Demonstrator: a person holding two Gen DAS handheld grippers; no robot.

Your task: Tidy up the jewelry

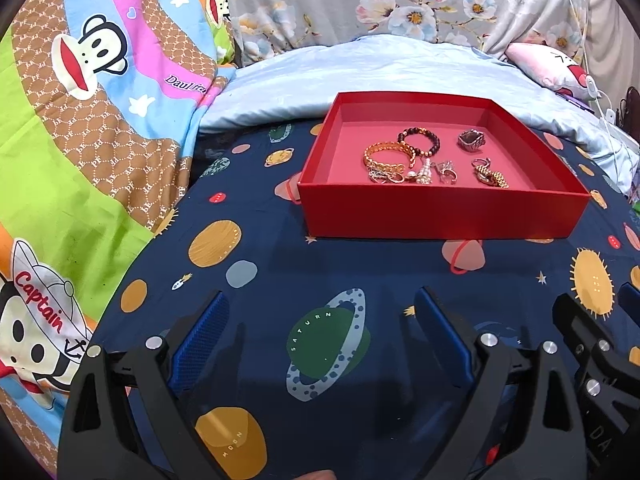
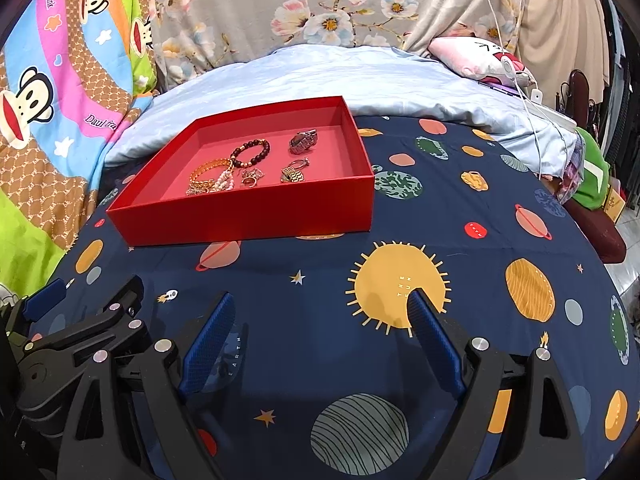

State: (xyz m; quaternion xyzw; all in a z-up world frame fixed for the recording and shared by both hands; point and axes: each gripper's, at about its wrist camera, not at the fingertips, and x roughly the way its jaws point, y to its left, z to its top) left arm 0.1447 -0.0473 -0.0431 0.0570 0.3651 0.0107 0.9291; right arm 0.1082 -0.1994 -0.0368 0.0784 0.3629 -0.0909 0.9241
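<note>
A shallow red box (image 1: 440,212) (image 2: 256,216) sits on the navy planet-print sheet. Inside lie a gold chain bracelet (image 1: 390,156) (image 2: 208,174), a dark bead bracelet (image 1: 420,140) (image 2: 250,152), a silver watch (image 1: 471,138) (image 2: 303,142), a gold watch (image 1: 490,176) (image 2: 292,175) and several small rings and charms (image 1: 430,172) (image 2: 240,180). My left gripper (image 1: 320,304) is open and empty, low over the sheet in front of the box. My right gripper (image 2: 322,304) is open and empty, to the right of the left one, which shows in its view (image 2: 84,308).
A cartoon monkey blanket (image 1: 80,140) (image 2: 48,80) lies on the left. A light blue quilt (image 1: 360,76) (image 2: 360,80) and floral pillows (image 1: 400,4) lie behind the box. A pink cushion (image 2: 476,56) and white cable (image 2: 528,100) sit at far right, near the bed's edge.
</note>
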